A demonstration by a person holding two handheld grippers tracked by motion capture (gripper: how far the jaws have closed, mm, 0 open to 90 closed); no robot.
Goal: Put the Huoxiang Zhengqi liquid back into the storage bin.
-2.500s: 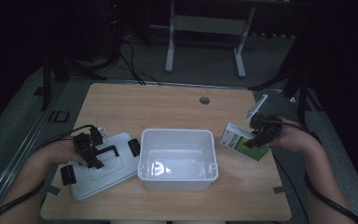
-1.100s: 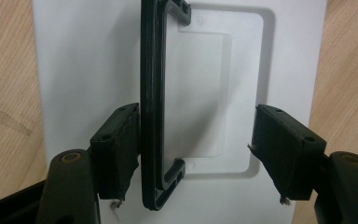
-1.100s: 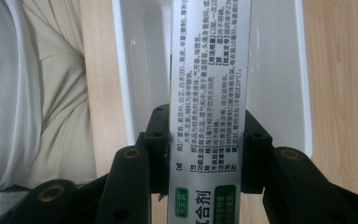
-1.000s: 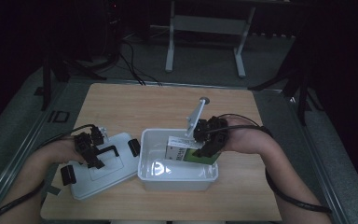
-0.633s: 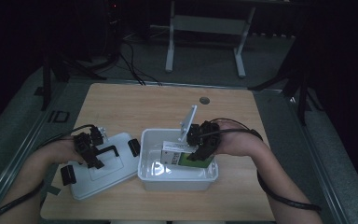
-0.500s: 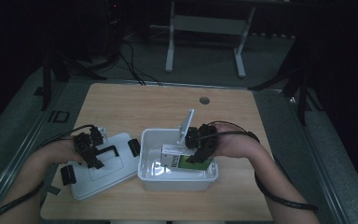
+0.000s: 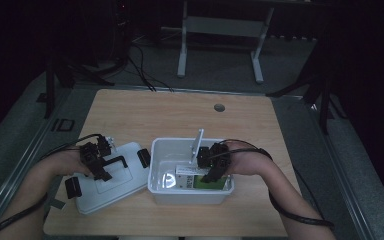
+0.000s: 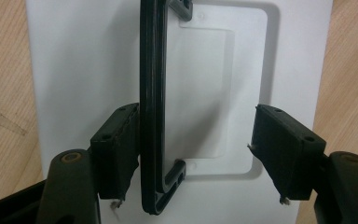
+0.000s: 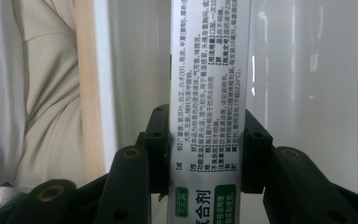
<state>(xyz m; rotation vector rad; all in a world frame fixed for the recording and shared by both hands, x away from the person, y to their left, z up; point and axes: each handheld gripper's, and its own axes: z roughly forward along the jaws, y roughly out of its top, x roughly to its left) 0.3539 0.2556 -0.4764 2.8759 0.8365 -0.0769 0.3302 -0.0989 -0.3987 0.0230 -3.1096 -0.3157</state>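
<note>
- High view: the white bin (image 7: 190,187) stands on the worktop (image 7: 180,115). The right tongs (image 7: 211,167) hold the green-and-white box (image 7: 200,179) inside it. The lid (image 7: 112,177) lies just left of the bin, under the left tongs (image 7: 94,161).
- Left gripper view: the left tongs (image 8: 196,149) stand apart. One jaw touches the lid's black handle (image 8: 151,107).
- Right gripper view: the right tongs (image 9: 207,140) are clamped on the box (image 9: 209,93), within the bin's white walls (image 9: 307,70).
</note>
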